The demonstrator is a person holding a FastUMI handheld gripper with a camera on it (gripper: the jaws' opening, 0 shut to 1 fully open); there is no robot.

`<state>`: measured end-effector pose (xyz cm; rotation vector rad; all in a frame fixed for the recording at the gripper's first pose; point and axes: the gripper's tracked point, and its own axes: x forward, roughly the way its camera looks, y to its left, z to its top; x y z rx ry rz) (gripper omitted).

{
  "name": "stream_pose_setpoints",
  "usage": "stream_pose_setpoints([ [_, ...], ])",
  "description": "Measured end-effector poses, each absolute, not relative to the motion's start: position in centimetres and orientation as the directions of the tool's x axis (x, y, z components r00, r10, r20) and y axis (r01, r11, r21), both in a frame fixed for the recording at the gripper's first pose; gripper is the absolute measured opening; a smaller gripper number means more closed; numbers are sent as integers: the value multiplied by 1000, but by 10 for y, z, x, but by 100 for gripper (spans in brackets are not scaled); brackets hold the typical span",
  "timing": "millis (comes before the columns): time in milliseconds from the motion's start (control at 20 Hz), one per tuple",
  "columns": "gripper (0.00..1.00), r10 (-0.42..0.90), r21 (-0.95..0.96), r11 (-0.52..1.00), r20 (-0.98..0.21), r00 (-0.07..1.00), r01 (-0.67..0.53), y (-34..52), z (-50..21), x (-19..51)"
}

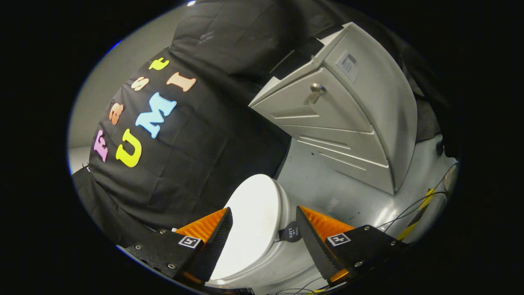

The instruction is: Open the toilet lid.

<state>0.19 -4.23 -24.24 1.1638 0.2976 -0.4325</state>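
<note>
The white toilet lid [254,221] lies shut on the bowl, seen between the two fingers of my gripper [264,217]. The fingers stand wide apart on either side of the lid's far end, with no contact that I can see. A small dark tab [291,234] hangs at the lid's edge near the right finger [313,237]. The view is strongly tilted.
A grey cabinet [348,123] with a metal latch [315,93] and a label stands beyond the toilet on the right. Black cloth covers the wall to the left. Thin cables [413,209] and a yellow-black strip [417,217] lie on the grey floor [327,184] at right.
</note>
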Motion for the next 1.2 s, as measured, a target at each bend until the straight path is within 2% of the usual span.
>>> stream_pose_setpoints([
  [400, 96, -140, 825, 225, -499, 855, 519, -34, -281, 2],
  [600, 96, -92, 842, 136, -514, 853, 522, -23, -302, 8],
  [800, 95, -36, 843, 119, -525, 850, 525, -11, -319, 15],
  [900, 93, -27, 836, 128, -535, 844, 534, -9, -328, 17],
  [1200, 69, -5, 849, 103, -521, 854, 518, -7, -329, 21],
])
